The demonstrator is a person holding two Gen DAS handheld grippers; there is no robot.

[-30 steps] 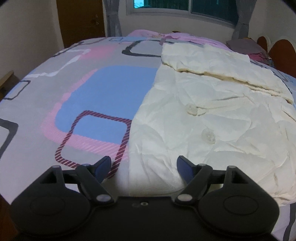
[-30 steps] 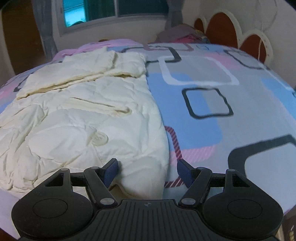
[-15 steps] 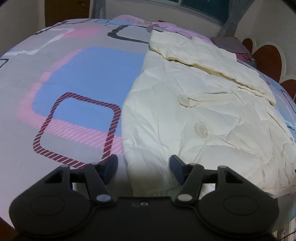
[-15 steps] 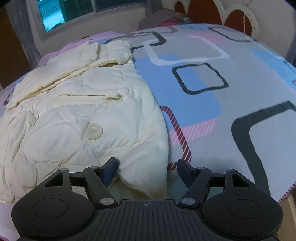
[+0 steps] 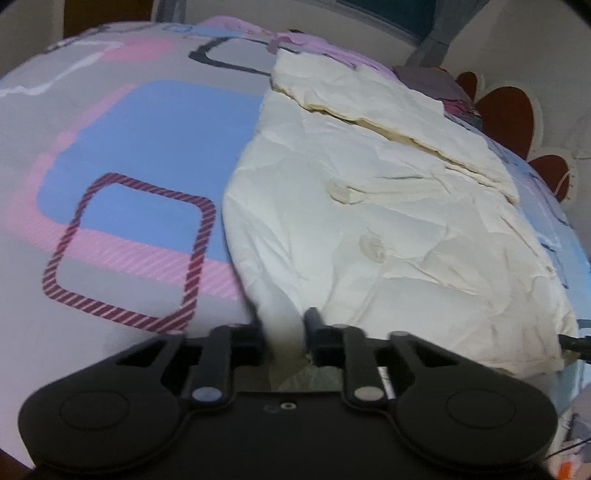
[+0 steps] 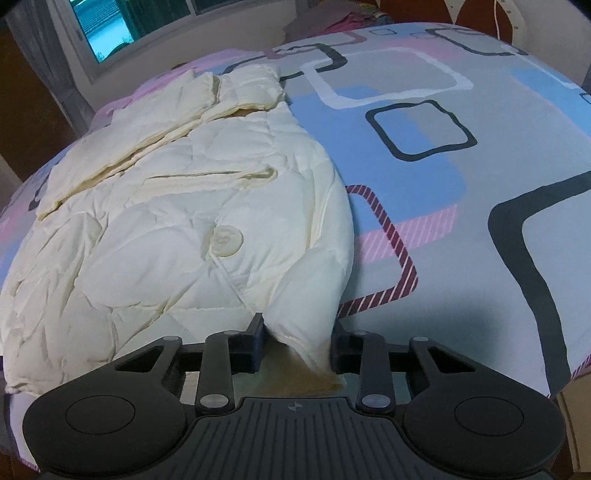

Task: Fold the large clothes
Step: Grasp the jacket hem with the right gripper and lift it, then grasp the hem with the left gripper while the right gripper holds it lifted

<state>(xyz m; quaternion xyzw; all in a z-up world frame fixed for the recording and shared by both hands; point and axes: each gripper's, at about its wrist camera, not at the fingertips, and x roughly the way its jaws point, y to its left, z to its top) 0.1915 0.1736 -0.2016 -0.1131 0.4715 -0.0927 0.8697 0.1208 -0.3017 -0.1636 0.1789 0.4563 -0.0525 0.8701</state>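
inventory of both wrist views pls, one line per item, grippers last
padded jacket: 1, cream, spread flat on the bed, near hem corners at the bed's near edge
jacket buttons: 2 visible, cream, on the jacket front
bedspread: 1, grey with blue, pink and dark square outlines, covers the bed
headboard: 1, white with red-brown scalloped panels, at the bed's far right in the left wrist view
window: 1, teal glass, far wall, grey curtains beside it
left gripper: 1, black, shut on the jacket's near left hem corner
right gripper: 1, black, shut on the near right hem corner
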